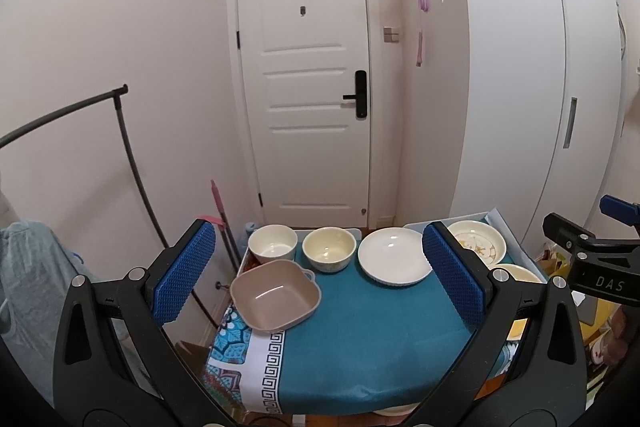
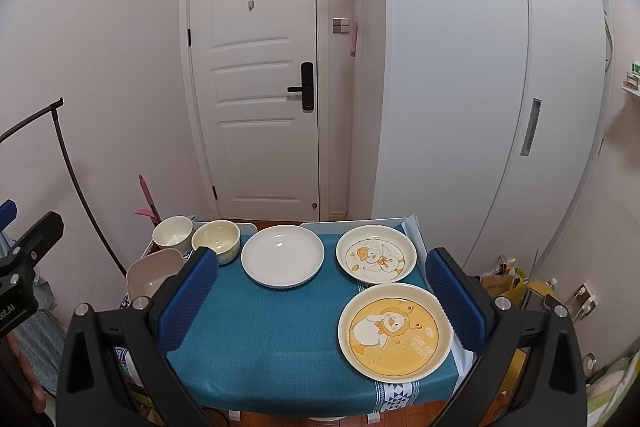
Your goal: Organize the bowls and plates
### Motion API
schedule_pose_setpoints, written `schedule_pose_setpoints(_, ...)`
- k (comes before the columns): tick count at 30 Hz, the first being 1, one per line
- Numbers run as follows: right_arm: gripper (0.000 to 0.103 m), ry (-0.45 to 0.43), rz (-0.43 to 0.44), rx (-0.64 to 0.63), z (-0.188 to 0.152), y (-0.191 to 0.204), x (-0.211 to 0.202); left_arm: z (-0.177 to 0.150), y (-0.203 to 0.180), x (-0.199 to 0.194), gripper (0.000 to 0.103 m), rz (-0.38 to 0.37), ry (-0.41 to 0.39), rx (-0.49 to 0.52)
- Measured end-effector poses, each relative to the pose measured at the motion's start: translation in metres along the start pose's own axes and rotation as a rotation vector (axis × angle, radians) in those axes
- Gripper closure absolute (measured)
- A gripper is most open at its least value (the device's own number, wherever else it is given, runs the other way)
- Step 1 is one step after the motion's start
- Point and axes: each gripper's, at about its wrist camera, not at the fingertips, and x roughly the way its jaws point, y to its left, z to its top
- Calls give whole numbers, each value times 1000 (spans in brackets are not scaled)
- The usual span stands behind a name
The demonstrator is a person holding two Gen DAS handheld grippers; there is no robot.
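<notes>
A white wardrobe (image 2: 460, 87) and a white door (image 2: 256, 67) stood behind a small table covered with a teal cloth (image 2: 280, 327). On the cloth, the yellow duck plate (image 2: 394, 333) lay at the near right, and the white duck plate (image 2: 376, 254) lay just behind it. The plain white plate (image 2: 282, 254) lay near the middle of the far edge. The square tan bowl (image 1: 276, 295) sat at the left edge of the table. Behind it, the cream bowl (image 1: 329, 249) and the white bowl (image 1: 273, 243) stood side by side at the far left corner, the cream bowl beside the plain white plate. The left gripper (image 1: 318, 273) was held above the near edge of the table with its blue pads spread wide apart and nothing between them. The right gripper (image 2: 322, 301) was held likewise, fingers wide apart and empty, with the yellow duck plate lying below and between its pads.
</notes>
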Motion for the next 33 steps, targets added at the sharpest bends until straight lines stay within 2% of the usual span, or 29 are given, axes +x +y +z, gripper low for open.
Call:
schedule_pose_setpoints(18,0,3,3,-6,-2,4,2,0,-1,1,0,14,4,7)
schedule_pose_setpoints(25,0,26,5,19,-6,-7,16,-2,-8,27,0,-63,55,25)
schedule_pose_setpoints(28,0,52,10,41,-15,-19,32,-8,-19,57,0,-126,118,35)
schedule_pose_setpoints(33,0,134,-52,50,-32,-48,59,-14,-49,111,0,-241,214,89)
